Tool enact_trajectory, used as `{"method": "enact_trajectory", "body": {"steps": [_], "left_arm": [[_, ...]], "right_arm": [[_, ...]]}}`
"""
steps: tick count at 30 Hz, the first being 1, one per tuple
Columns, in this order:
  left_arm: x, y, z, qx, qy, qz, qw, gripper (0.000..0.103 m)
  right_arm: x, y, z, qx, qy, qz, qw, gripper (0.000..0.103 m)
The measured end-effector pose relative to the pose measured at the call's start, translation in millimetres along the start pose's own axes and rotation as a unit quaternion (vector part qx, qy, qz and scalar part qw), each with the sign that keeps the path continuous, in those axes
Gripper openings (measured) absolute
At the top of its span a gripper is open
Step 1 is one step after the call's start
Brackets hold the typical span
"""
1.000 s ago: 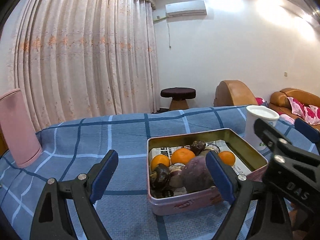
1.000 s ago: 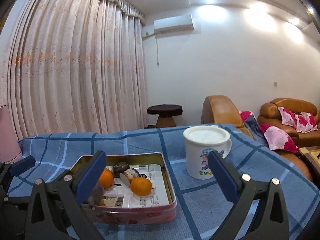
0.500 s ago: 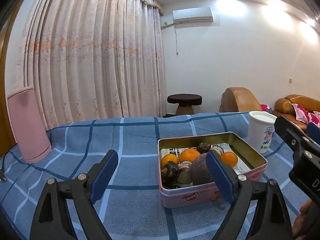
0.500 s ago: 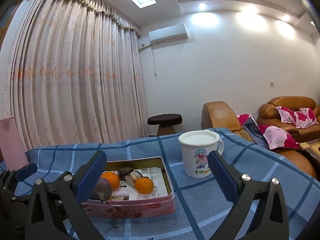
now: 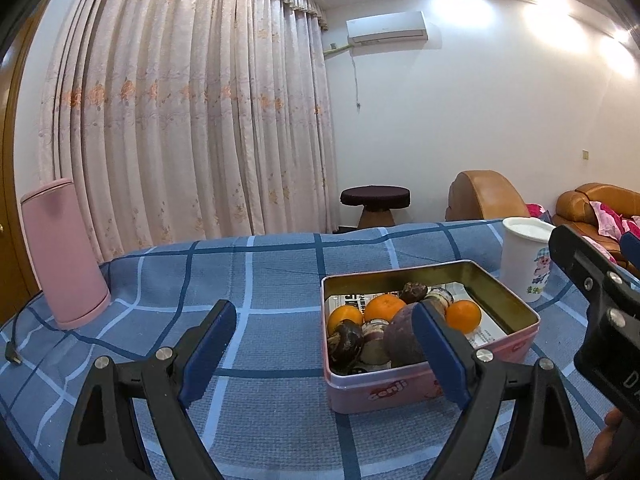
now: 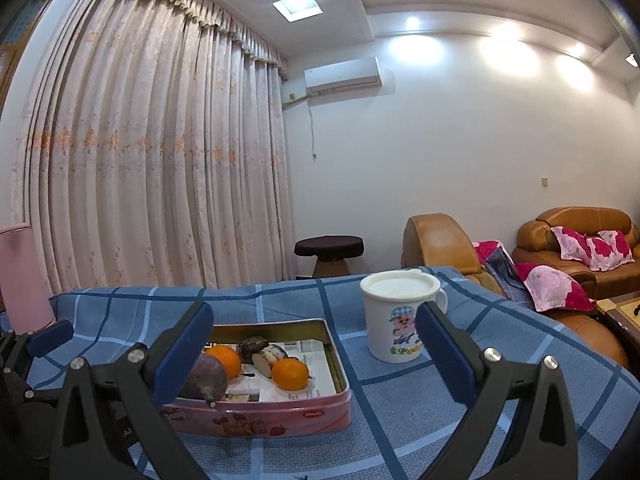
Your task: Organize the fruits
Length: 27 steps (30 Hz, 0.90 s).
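Both tools pulled back, up | left tool (image 5: 322,330) and right tool (image 6: 310,334) spread, empty, I hold clear | fruits sit in tin (image 5: 516,308) on table (image 5: 260,280), contained.

Pale floral curtains (image 6: 152,168) hanging floor-length, ceiling spotlights (image 6: 504,32) glowing on white wall, air conditioner (image 6: 342,75) sitting high, brown leather sofa (image 6: 580,240) holding pink cushions (image 6: 592,246)
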State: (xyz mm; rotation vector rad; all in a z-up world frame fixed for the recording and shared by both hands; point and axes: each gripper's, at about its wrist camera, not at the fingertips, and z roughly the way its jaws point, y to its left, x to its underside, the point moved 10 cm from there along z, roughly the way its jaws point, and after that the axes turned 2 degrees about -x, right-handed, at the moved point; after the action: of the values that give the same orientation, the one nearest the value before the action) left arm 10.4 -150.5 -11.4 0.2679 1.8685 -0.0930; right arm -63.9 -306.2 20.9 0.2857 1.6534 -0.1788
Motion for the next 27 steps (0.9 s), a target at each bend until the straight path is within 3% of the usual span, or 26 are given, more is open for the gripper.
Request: {"method": "enact_trajectory", "body": {"steps": [27], "left_arm": [[2.4,3.2,2.0,-0.007,0.010,-0.006,0.9999,0.090]], "right_arm": [[0.1,1.8,-2.1,0.002,-0.001,0.002,1.000,0.103]]}}
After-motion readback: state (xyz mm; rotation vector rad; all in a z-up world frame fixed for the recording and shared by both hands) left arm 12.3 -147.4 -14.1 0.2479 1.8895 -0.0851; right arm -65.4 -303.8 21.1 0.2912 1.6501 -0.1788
